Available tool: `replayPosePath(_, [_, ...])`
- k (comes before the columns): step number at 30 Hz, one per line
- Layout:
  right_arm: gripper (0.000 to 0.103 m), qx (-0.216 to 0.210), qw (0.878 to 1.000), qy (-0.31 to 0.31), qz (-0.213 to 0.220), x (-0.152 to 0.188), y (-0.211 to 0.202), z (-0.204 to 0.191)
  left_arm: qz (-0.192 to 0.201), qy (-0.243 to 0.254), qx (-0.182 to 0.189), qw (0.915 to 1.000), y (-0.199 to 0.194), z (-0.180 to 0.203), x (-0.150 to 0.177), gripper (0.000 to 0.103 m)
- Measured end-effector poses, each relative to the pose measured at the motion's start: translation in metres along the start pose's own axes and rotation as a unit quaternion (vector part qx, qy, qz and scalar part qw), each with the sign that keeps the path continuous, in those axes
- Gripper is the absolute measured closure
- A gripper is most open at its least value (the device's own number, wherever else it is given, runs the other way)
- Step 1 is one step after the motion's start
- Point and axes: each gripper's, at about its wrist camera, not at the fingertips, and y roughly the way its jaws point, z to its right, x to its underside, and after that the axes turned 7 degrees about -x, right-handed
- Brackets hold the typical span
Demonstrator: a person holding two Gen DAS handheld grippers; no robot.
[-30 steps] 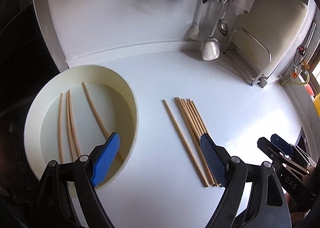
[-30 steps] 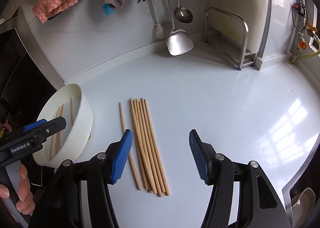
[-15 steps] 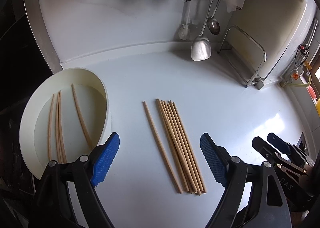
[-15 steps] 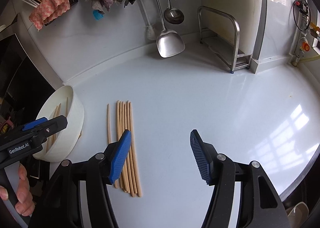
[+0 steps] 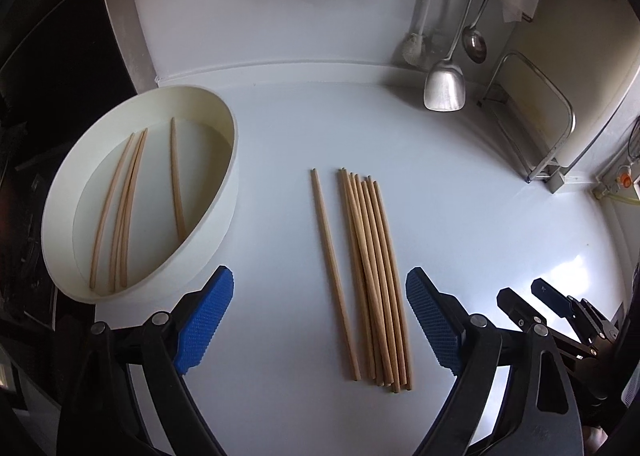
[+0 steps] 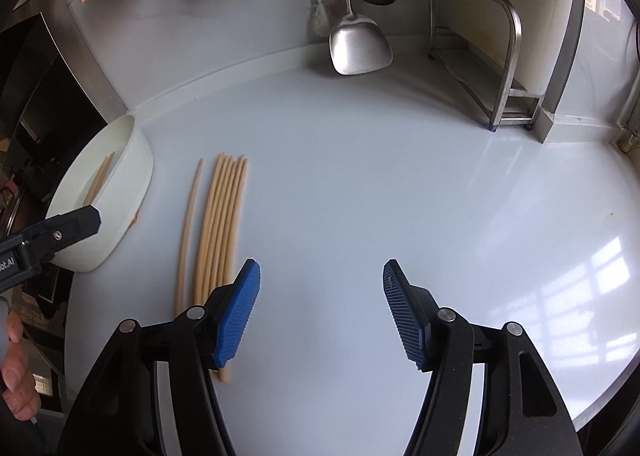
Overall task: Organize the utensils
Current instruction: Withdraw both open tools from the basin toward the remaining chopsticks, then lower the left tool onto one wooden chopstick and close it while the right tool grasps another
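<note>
Partly done: four pale wooden chopsticks inside round white plastic tub; loose wooden chopsticks on glossy white counter remaining. Left gripper and right gripper spread wide, empty.

You have 4 chopsticks inside the bowl | 1 lone chopstick right of the bowl | a bundle of about 6 further right | 1 bowl | 2 ladles and 1 brush hanging beyond the bowl
</note>
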Motion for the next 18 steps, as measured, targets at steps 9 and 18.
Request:
replayPosePath(9, [0.039, -0.022, 0.999, -0.042, 0.013, 0.005, 0.024, -0.014, 0.035, -0.012, -0.026, 0.9990, 0.012, -0.010, 0.018, 0.010])
replayPosePath(18, [0.039, -0.020, 0.997, -0.065, 0.019, 0.019, 0.054, -0.040, 0.069, -0.005, -0.023, 0.9974, 0.033, -0.018, 0.026, 0.010])
